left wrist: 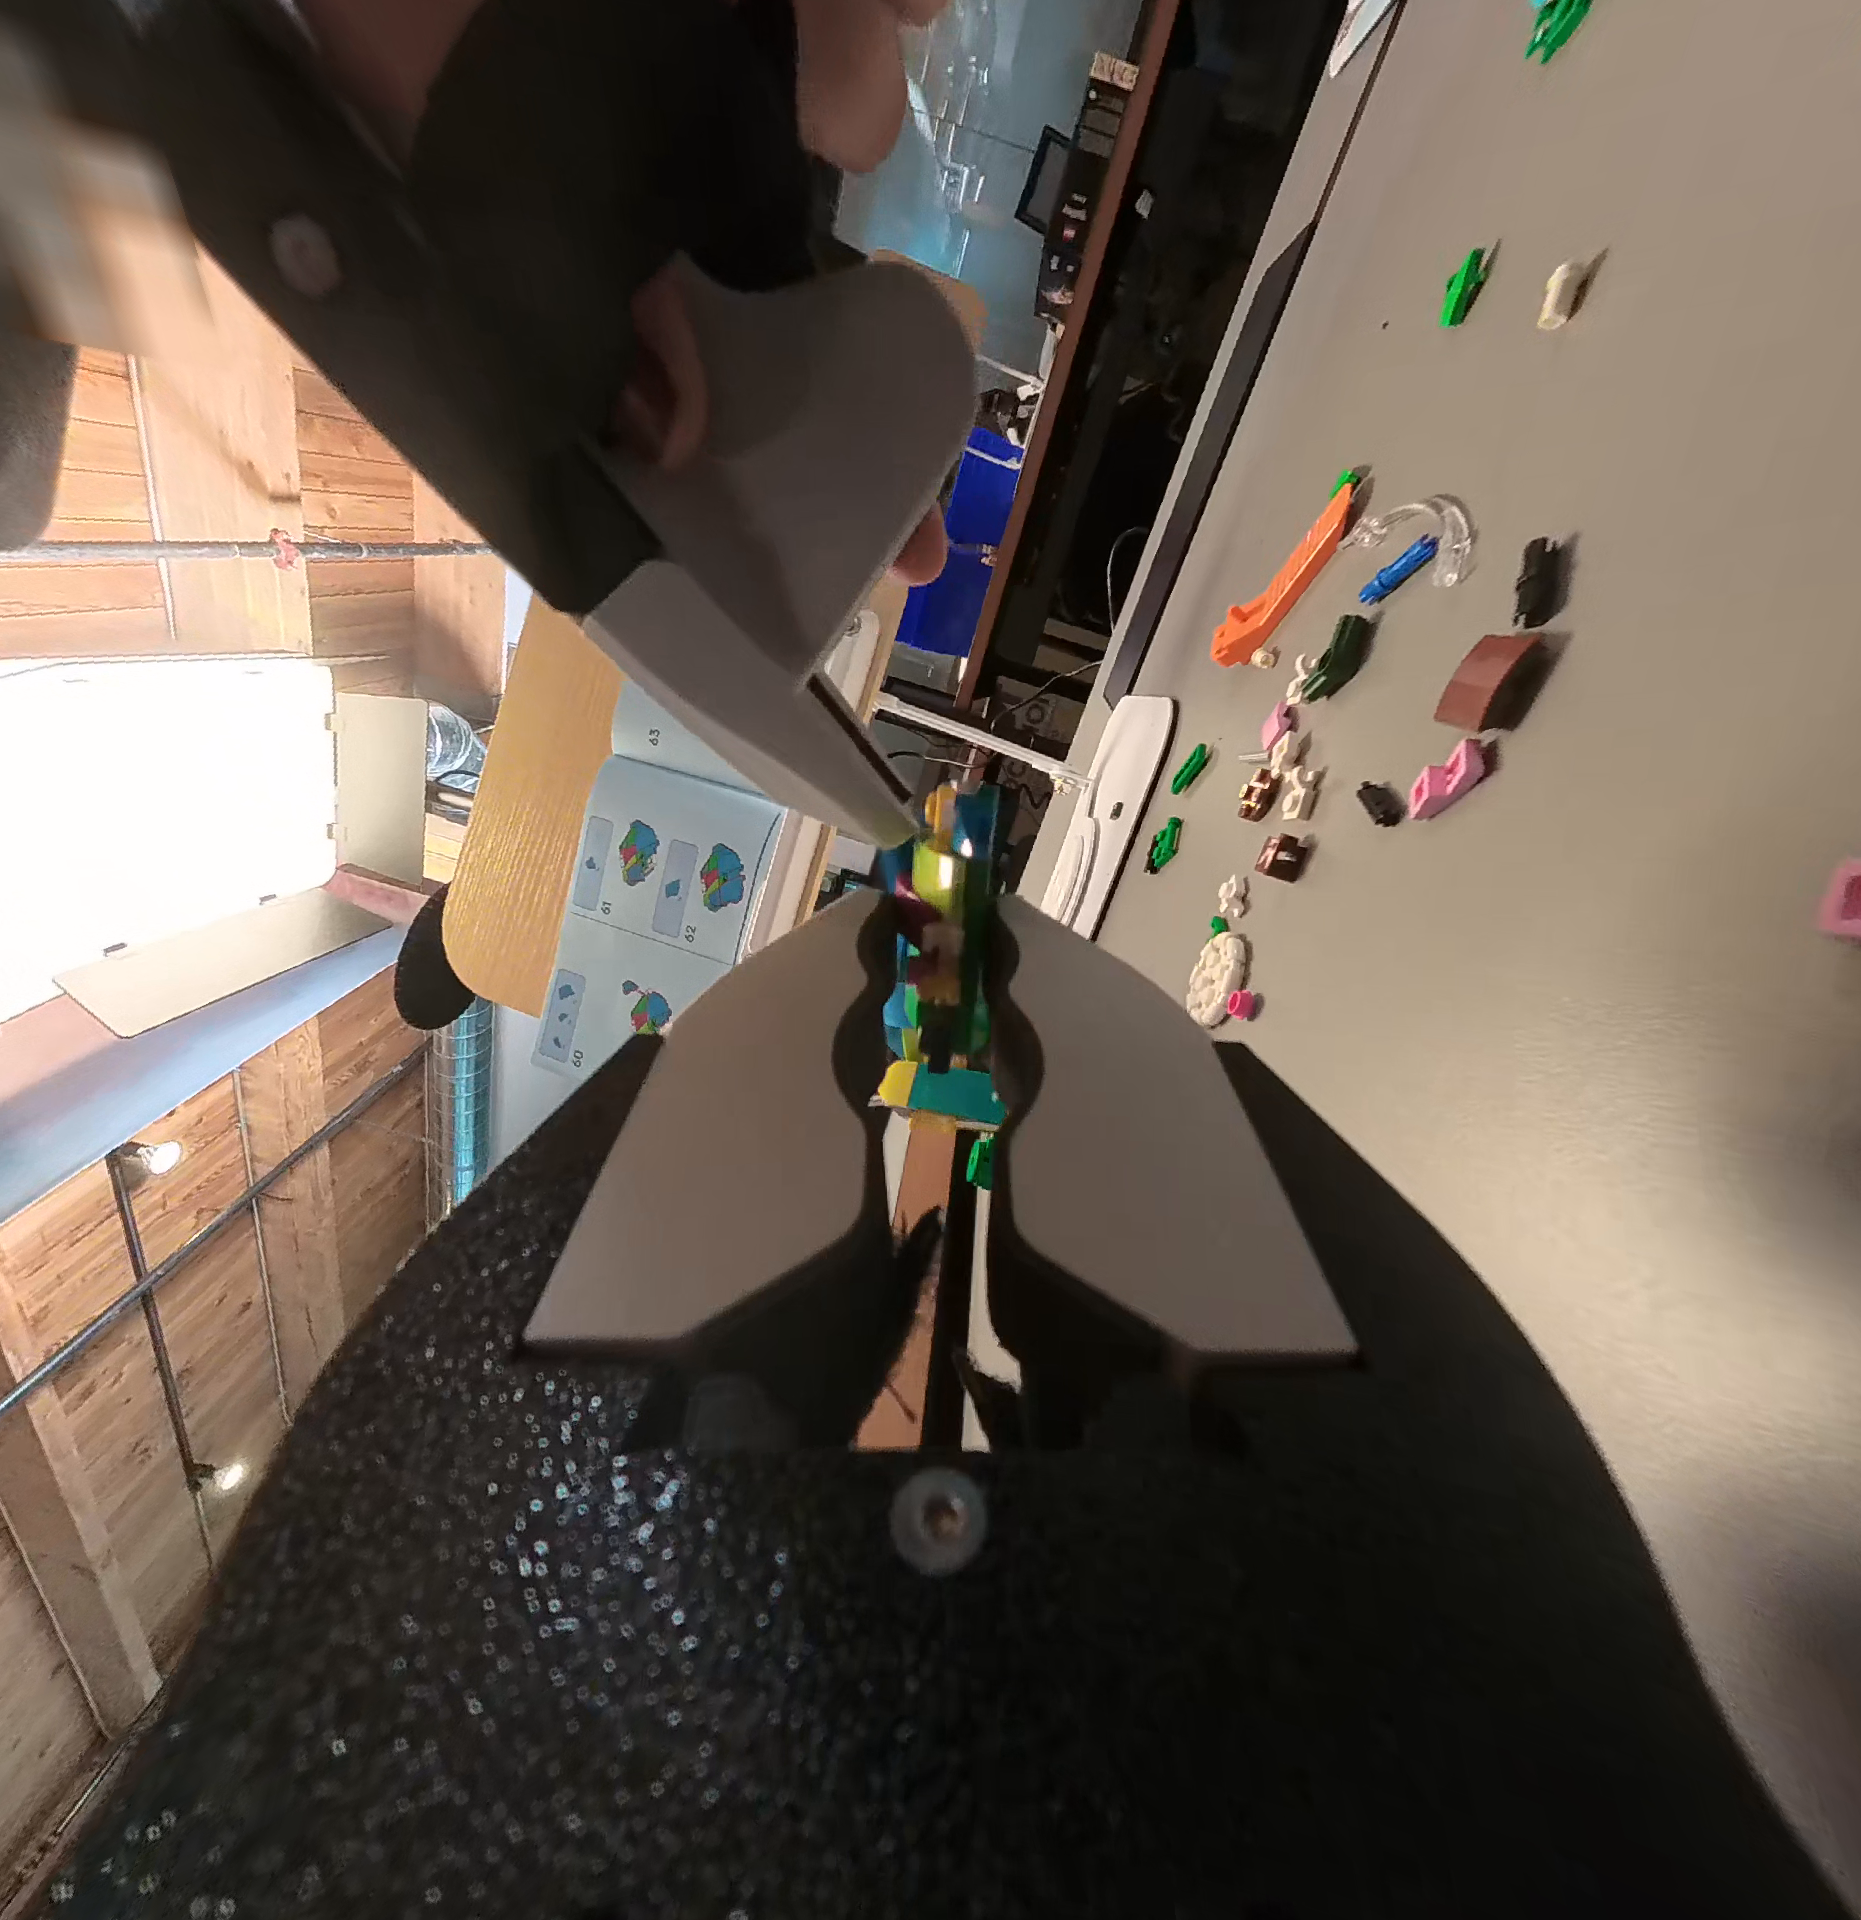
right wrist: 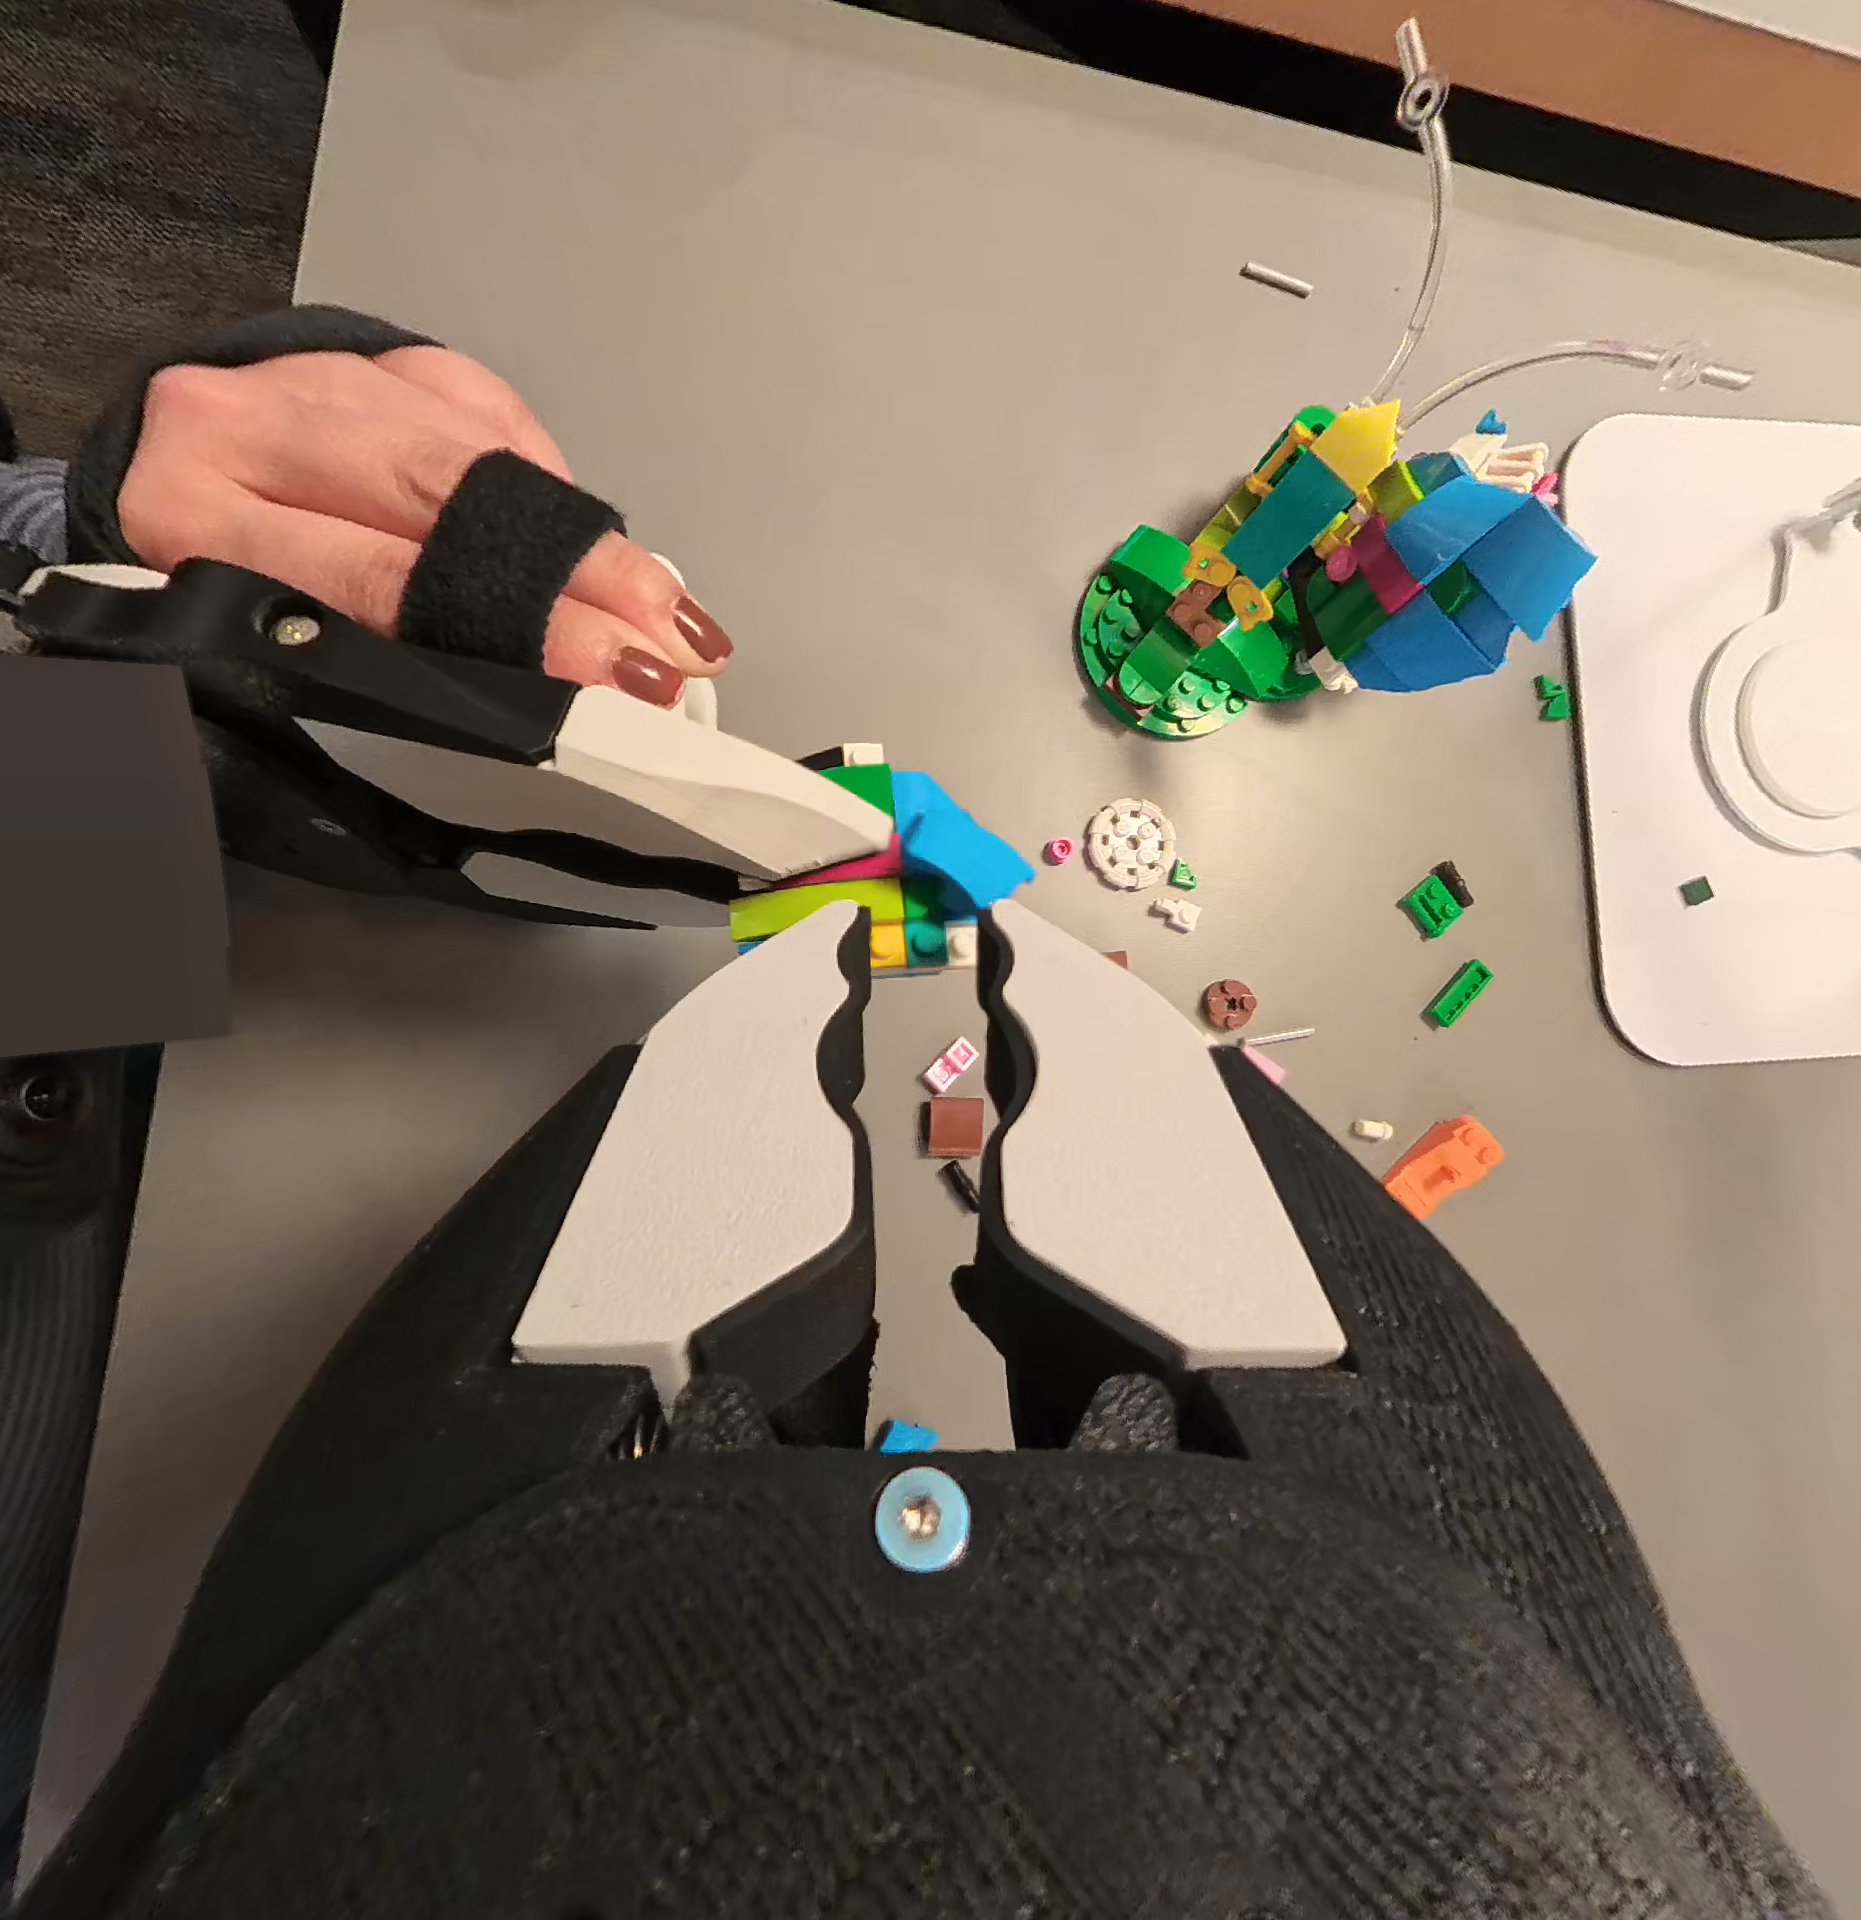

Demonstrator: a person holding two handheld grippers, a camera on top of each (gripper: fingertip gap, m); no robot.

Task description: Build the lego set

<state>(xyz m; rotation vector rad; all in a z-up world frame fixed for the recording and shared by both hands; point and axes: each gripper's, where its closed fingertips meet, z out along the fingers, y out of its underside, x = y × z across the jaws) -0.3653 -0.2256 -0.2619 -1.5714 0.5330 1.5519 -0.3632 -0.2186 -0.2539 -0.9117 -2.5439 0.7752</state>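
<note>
While the left gripper is clamping the sub-build from the left, jaws closed down on its green, pink and lime layers, it is holding it clear of the table so the free end is sticking out for work. The hand is bracing fingers along the upper finger, probably adding squeeze so the stack isn't twisting. In the left wrist view the sub-build is sitting edge-on between the fingers, and the right gripper is coming in from above, tip touching its top end. The right gripper is standing a little open, tips just at the yellow and teal lower edge; I cannot tell whether it is carrying a small piece or only pressing, and nothing is showing between the pads. My read: it is seating or aligning a part, one side holding, the other pushing. Further right, the main model is lying tipped on its green base, parked out of the way. Loose bricks are spreading between it and the white stand, within reach for later steps.
</note>
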